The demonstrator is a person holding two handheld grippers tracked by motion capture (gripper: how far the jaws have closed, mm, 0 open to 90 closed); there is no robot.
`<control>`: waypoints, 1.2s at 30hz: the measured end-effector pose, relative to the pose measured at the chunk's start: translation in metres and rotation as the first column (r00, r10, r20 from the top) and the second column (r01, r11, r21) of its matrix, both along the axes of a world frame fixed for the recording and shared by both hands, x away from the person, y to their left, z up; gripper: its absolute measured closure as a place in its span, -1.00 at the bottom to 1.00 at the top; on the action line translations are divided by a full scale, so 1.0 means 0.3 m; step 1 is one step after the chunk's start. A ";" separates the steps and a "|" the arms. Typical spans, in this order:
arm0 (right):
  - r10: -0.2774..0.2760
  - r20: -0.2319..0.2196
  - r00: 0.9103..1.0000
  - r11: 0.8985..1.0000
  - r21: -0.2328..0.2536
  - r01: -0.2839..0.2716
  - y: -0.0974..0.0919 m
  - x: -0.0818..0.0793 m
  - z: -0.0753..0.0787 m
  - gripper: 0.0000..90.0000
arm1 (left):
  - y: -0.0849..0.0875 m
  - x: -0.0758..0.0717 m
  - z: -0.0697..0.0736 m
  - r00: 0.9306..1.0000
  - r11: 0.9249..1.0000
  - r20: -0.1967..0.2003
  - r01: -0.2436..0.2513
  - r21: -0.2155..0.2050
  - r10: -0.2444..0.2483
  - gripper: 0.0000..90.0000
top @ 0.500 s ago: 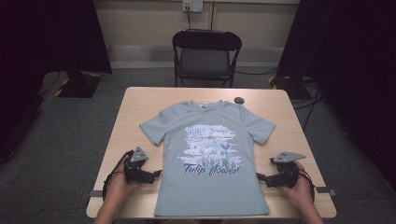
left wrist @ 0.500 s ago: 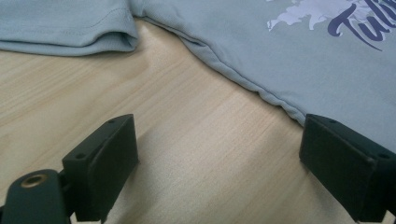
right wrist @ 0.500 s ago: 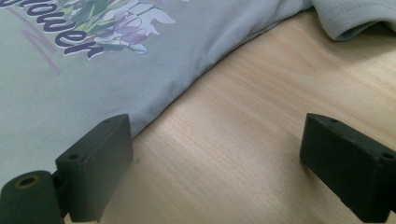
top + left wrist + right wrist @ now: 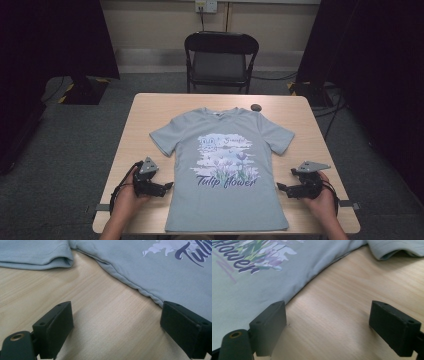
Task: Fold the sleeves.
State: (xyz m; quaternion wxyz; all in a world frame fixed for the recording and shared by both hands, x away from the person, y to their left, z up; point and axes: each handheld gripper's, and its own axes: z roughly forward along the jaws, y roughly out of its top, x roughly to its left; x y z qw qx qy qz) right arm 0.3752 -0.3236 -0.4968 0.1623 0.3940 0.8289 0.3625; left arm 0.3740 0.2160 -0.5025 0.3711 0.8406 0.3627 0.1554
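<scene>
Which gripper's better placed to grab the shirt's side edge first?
Left, marginally. The left gripper is open, one finger right at the shirt edge. The right gripper, also open, sits slightly off it.

A pale blue T-shirt (image 4: 226, 170) lies flat on a wooden table (image 4: 150, 107), its chest print carrying the words "Tulip flower" in dark purple script — set beneath a picture of tulips and white clouds. Above the picture a smaller line of lettering runs across the print, too fine to read from the high view. The left gripper view catches the start of the script — "Tul" — at the frame's upper right edge, while the right gripper view shows the tail end, "lower", on the cloth.
</scene>
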 end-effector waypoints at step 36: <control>-0.161 0.050 0.986 0.986 0.039 0.159 -0.064 0.236 0.127 -0.69 | 0.000 0.000 0.000 1.000 1.000 -0.001 0.001 -0.001 -0.001 -0.76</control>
